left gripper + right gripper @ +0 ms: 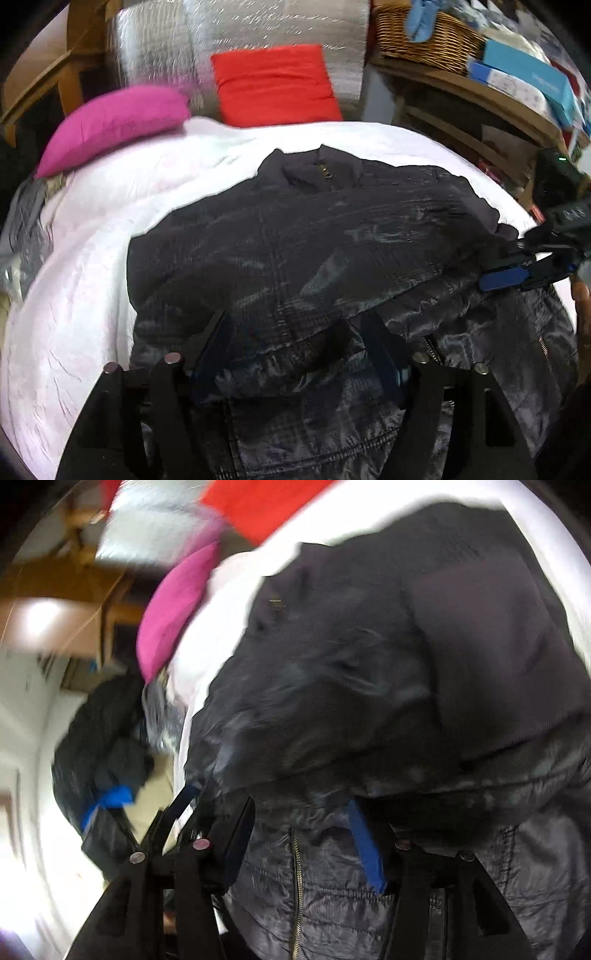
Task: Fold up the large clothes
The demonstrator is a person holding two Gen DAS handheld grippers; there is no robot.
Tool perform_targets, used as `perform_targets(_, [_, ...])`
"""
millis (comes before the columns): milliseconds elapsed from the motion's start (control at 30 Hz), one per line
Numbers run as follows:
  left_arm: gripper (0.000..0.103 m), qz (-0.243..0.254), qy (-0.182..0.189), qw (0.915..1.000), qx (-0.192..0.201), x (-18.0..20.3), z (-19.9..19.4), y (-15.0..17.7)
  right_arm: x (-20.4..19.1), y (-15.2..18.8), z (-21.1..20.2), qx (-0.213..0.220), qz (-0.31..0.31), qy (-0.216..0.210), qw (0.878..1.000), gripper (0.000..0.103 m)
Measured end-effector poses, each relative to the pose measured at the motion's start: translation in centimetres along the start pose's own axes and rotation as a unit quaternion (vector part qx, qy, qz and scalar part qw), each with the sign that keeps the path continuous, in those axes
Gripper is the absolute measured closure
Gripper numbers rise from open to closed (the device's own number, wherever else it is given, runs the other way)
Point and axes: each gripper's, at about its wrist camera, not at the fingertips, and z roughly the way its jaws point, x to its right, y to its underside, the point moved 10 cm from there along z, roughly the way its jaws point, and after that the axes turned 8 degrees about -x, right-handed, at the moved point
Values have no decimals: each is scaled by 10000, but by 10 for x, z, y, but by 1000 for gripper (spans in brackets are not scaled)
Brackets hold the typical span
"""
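My left gripper (295, 343) has matte black linkage arms with round silver pivot pins and dark blue pads. My right gripper (301, 834) matches, pads brighter blue (one green light glows on its black body, seen from the left).

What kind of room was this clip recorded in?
Most likely a bedroom at home. A dark jacket lies on a bed with a white cover, a pink pillow and a red cushion at its head, and cluttered wooden shelving with a wicker basket beside it.
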Motion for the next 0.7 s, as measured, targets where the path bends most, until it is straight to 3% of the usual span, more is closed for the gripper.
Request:
perform_targets(100, [33,19,41,9999,-149,4,11,3,11,-7,1,150,427,-289,9986,46])
perform_targets(167, [64,62,16,9997,-254,4,21,4,14,-14,2,399,564,-361,9970,46])
perform_targets(200, [70,91,54,9995,-301,5,24,5,16,-16,2,501,592,-340,9964,48])
perform_targets(267, [95,126,97,9995,-279,8,27,4,21,-19,1,725,684,-271,9947,82])
perform_targets(367, [100,234,56,9996,-135,10,21,2,18,-19,-11,1085,509,-65,9928,93])
perform_targets(500, [100,322,317,9989,123,17,-3,0,-3,-14,-43,1614,-69,525,9855,94])
perform_targets(633, [100,301,66,9993,-209,7,16,8,18,-11,-32,1258,11,975,9873,94])
perform_targets(700, [100,133,153,9989,-425,2,25,12,30,-10,-17,925,161,1026,9903,94])
